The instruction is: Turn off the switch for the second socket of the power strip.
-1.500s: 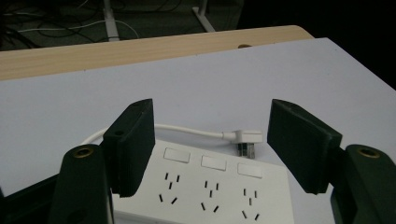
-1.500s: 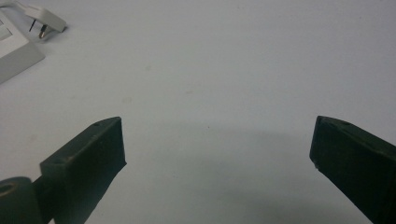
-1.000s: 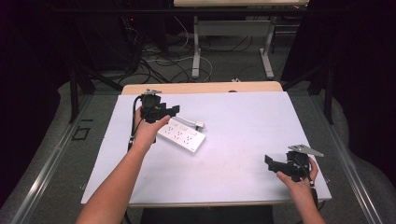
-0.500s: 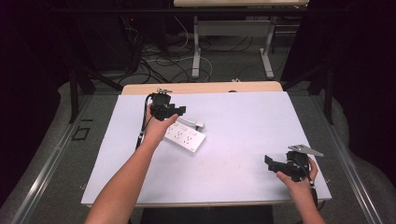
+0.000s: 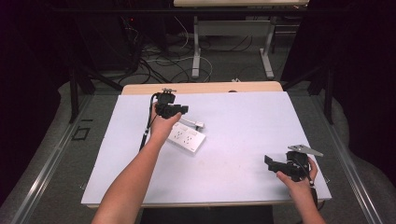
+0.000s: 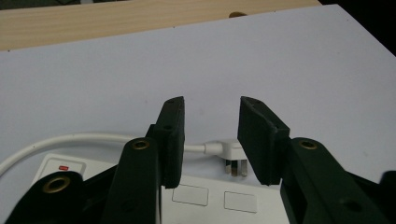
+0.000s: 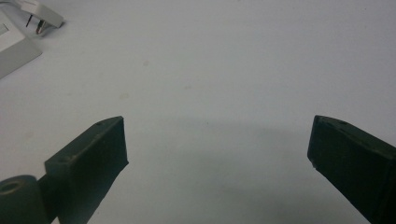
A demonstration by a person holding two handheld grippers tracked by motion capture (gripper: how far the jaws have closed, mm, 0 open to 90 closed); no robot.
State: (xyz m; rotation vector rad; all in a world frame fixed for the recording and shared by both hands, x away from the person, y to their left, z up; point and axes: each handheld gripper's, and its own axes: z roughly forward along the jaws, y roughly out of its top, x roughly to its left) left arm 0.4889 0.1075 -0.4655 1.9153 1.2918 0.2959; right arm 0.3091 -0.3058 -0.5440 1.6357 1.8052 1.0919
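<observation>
Left gripper jaws, just narrowing but open, bracket the plug: light, rigid, slick plastic, so pinch its flat sides, not the springy cord; right gripper jaws wide open.

the white mat lies bare across its middle, right half and near left corner; a hand could cross there freely. the only obstacles sit left of centre: the power strip, its plug just behind it, and the cord curving off beside the strip. the left gripper, jaws just narrowed with a gap left, hangs over the plug and blocks that spot. the right gripper stands wide apart over bare mat near the right front corner.
</observation>
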